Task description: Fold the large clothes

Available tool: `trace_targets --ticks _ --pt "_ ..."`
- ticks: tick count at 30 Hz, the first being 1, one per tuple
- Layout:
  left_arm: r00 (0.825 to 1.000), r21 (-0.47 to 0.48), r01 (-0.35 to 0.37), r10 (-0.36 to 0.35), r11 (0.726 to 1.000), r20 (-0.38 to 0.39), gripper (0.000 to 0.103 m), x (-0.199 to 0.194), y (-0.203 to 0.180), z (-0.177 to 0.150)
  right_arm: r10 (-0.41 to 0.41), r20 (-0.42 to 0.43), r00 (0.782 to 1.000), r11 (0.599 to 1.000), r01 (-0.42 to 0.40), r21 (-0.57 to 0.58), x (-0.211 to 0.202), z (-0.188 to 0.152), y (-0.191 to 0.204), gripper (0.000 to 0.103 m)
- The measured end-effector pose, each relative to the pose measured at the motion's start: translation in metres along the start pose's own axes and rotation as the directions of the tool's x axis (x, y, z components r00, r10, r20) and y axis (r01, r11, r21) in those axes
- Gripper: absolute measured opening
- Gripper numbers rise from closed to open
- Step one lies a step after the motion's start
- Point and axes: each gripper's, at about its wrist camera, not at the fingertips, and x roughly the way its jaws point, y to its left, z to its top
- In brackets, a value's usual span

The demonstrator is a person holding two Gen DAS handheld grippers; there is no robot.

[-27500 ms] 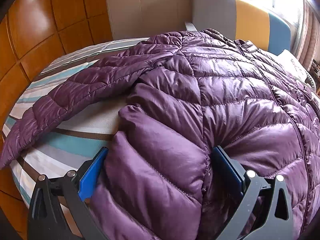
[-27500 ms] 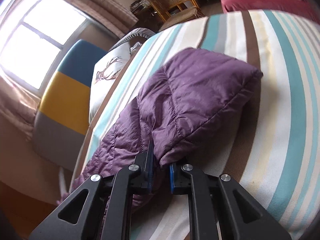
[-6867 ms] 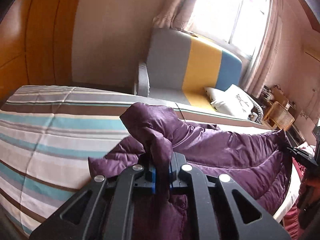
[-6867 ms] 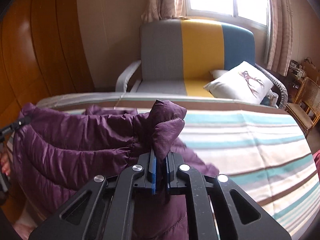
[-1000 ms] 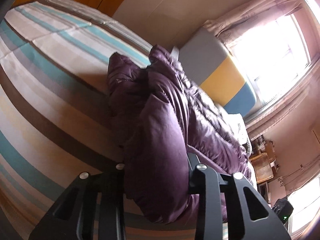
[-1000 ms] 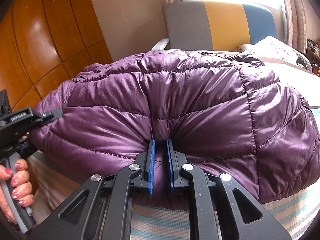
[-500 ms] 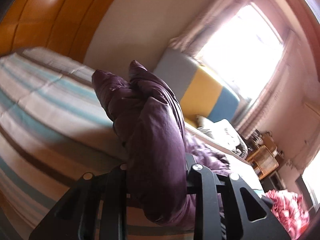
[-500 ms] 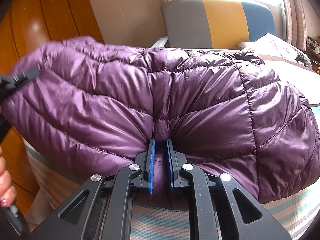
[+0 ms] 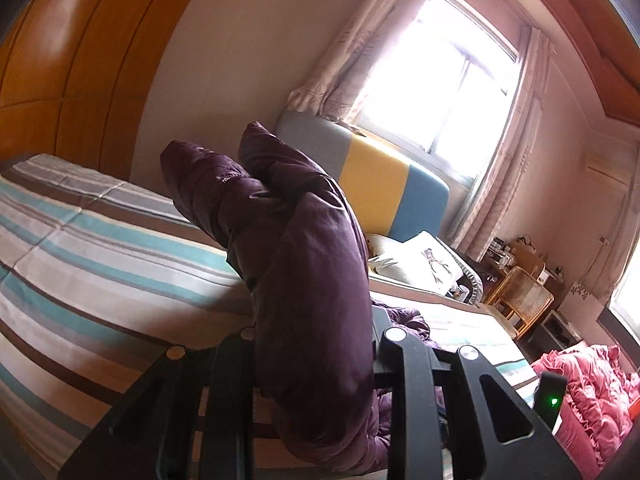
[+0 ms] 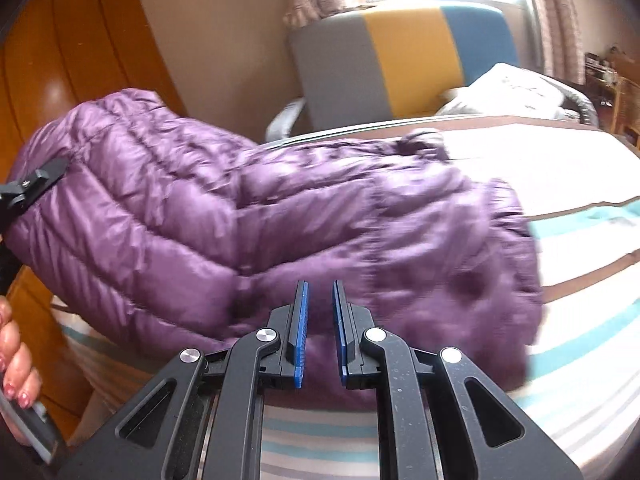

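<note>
Release from the right tongs (image 10: 319,332), now apart, while left tongs (image 9: 312,344) lift the clamped jacket (image 10: 280,216) toward twelve o'clock, fold underway.

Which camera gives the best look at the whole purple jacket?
The right wrist view: the purple jacket spreads across the striped bed, though blurred. The left wrist view shows only a dark bunched fold filling the left gripper, hiding the rest.

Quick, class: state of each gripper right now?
Left gripper: shut on the purple jacket, holding a thick bunch of it up.
Right gripper: open, holding nothing.
</note>
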Motion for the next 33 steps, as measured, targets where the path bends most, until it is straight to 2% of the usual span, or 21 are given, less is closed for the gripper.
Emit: trace_targets --ticks 5,9,13,19,27,33 --pt "1.0 0.081 0.018 -0.019 0.997 0.011 0.024 0.003 -0.025 0.001 -0.099 0.025 0.995 0.995 0.099 0.031 -0.018 -0.001 -0.037 0.012" --pt "1.0 0.166 0.014 -0.016 0.986 0.006 0.025 0.009 -0.049 0.0 -0.159 0.04 0.986 0.979 0.152 0.136 -0.031 -0.006 -0.071 0.012" --pt "1.0 0.266 0.016 -0.014 0.964 -0.007 0.026 0.015 -0.078 -0.004 -0.189 0.049 0.981 0.955 0.172 0.243 -0.039 -0.005 -0.1 0.012" --pt "0.998 0.366 0.058 -0.042 0.929 -0.052 0.027 0.031 -0.121 -0.015 -0.256 0.053 0.965 0.922 0.227 0.315 -0.05 -0.008 -0.116 0.012" --pt "0.98 0.411 0.158 -0.091 0.898 -0.177 0.028 0.06 -0.156 -0.044 -0.26 0.048 0.964 0.904 0.225 0.364 -0.059 -0.015 -0.128 0.012" --pt "0.966 0.465 0.183 -0.07 0.866 -0.25 0.028 0.076 -0.176 -0.077 -0.258 0.043 0.965 0.89 0.22 0.4 -0.06 -0.018 -0.142 0.012"
